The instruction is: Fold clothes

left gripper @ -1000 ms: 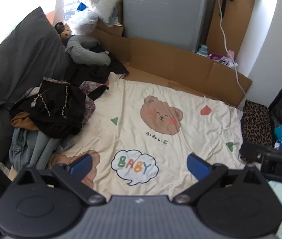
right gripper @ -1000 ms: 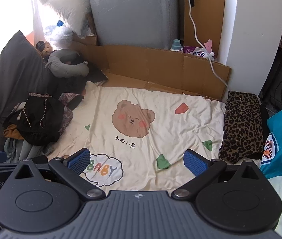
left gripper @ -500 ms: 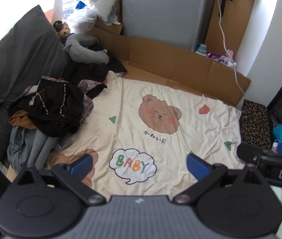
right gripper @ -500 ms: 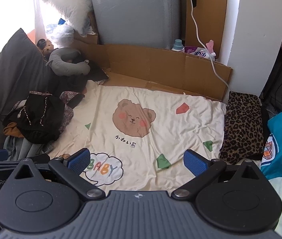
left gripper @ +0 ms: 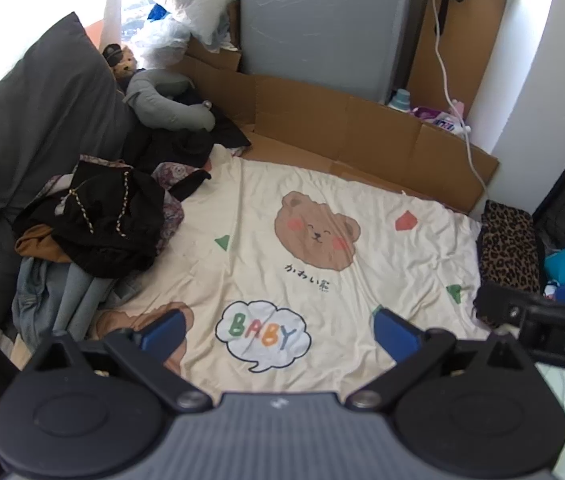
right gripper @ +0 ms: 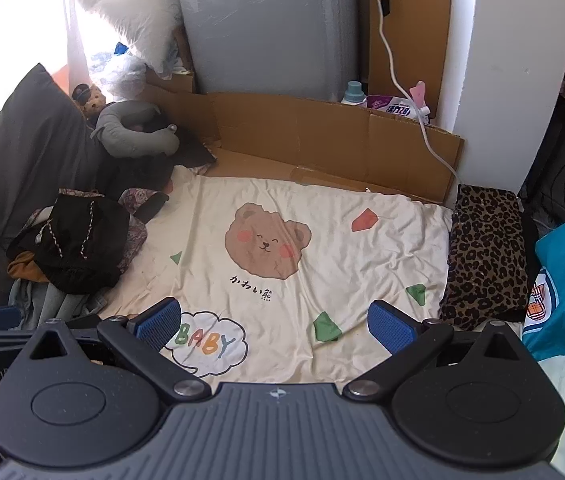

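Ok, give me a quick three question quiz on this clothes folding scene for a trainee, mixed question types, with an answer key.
1. True or false: the left gripper and the right gripper both have their jaws open, holding nothing.
2. The leopard-print cloth lies at which edge of the bear blanket? A) left B) right C) on the bear
3. Fill in: the black garment tops the clothes pile on the blanket's ___ side.

Key: 1 true; 2 B; 3 left.
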`<state>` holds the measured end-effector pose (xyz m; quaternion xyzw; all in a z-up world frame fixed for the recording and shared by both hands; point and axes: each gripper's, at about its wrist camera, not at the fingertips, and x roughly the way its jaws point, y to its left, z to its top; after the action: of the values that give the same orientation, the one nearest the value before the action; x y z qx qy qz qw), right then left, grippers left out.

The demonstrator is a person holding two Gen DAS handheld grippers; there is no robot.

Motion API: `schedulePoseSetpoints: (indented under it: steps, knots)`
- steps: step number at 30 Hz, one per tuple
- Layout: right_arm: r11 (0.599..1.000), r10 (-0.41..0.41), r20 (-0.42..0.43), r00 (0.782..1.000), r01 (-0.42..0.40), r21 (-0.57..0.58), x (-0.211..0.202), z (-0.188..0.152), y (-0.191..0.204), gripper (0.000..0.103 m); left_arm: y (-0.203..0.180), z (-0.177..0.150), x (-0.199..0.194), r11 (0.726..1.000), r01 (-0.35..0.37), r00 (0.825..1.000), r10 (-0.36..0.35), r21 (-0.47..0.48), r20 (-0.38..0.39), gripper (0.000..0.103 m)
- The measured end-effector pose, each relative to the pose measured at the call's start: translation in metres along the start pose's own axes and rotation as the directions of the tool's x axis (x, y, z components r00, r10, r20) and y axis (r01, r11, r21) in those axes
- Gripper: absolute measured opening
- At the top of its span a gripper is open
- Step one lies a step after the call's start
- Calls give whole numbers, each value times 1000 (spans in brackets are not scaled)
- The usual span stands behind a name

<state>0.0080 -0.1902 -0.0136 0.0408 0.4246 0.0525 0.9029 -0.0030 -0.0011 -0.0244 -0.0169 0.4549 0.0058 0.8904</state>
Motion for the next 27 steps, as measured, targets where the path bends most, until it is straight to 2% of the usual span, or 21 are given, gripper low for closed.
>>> schedulePoseSetpoints:
  steps: [14, 27]
  knots:
    - [1000, -10, -1, 1000, 10, 1, 1, 15, 2, 103, 8, 10, 10, 1000, 18, 999, -18, -19, -28, 102]
    - [1000, -17, -27, 999, 17, -7, 21, 24, 11, 103, 28, 36, 39, 1000, -11, 999, 11, 1, -30, 102]
